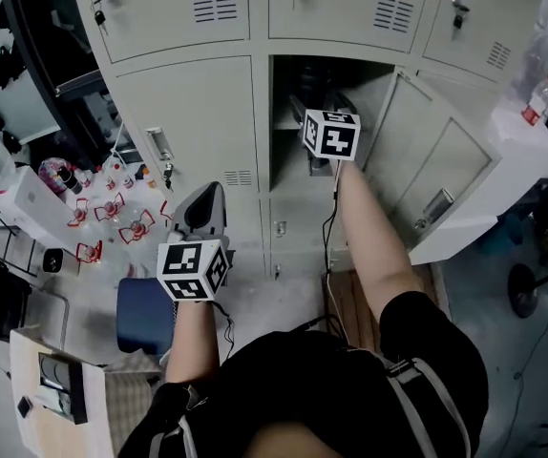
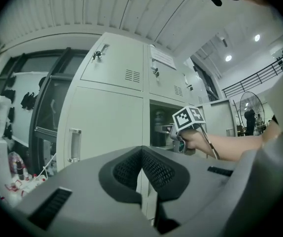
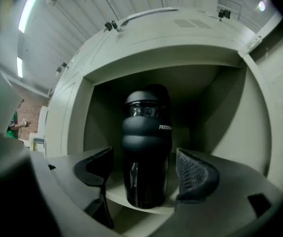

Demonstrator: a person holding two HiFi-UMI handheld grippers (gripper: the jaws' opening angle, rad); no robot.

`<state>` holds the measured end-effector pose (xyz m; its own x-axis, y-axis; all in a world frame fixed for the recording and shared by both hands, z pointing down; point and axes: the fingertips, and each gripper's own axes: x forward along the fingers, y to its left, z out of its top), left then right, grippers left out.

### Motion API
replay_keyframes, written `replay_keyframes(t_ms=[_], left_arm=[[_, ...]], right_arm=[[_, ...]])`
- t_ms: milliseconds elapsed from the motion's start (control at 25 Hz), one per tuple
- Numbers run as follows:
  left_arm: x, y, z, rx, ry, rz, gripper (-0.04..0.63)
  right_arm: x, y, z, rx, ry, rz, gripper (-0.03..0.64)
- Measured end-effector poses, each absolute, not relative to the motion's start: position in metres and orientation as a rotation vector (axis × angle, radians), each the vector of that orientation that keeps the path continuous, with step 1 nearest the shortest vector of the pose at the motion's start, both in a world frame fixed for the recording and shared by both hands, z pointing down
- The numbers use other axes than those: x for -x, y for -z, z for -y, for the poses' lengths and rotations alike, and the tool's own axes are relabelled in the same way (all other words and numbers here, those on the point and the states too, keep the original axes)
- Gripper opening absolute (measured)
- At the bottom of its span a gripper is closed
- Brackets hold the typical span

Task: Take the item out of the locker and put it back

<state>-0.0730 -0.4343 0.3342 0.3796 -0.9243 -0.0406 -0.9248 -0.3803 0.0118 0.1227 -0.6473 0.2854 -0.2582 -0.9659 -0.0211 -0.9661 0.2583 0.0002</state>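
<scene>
A black bottle (image 3: pixel 146 152) with a clear band near its lid stands upright on the shelf of the open locker compartment (image 1: pixel 288 113). My right gripper (image 3: pixel 142 158) reaches into that compartment, open, with one pad on each side of the bottle and a narrow gap at both pads. In the head view only its marker cube (image 1: pixel 331 134) shows at the locker mouth. In the left gripper view the bottle (image 2: pixel 159 128) is a dark shape inside the locker. My left gripper (image 1: pixel 209 198) hangs lower left, in front of the closed locker door, shut on nothing (image 2: pixel 142 154).
The compartment's door (image 1: pixel 441 184) swings open to the right. Closed grey lockers (image 1: pixel 193 122) fill the left and top. A blue stool (image 1: pixel 145 313) and red clutter (image 1: pixel 112 213) sit on the floor at left. A desk (image 1: pixel 50 389) is at the bottom left.
</scene>
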Motion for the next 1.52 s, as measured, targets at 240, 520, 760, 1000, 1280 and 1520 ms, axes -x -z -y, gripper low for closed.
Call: replay_keyframes(t_ms=[240,520,760,1000,1280,1520], left_arm=[[0.092,-0.338,0.428,2.542,-0.053,-1.829,0.011],[0.112,-0.34,0.423,2.489,-0.047,-1.907,0.011],[0.114,-0.338,0.421,2.48,-0.046,-1.915,0.011],[0.104,-0.341,0.42,2.513,-0.026,-1.879,0.011],[0.086,-0.347,0.419,2.568,-0.003,-1.816,0.011],[0.068,-0.352,0.416,2.627,0.006,-1.748,0.011]], right_arm=[[-0.121,-0.294,0.685,1.929,0.035,-2.538,0.419],[-0.112,-0.291,0.699,1.91,0.007,-2.55,0.419],[-0.115,-0.289,0.691,1.877,0.031,-2.557,0.425],[-0.121,-0.286,0.667,1.721,0.243,-2.514,0.425],[-0.131,-0.293,0.63,1.629,0.358,-2.488,0.426],[-0.132,-0.302,0.578,1.609,0.312,-2.468,0.426]])
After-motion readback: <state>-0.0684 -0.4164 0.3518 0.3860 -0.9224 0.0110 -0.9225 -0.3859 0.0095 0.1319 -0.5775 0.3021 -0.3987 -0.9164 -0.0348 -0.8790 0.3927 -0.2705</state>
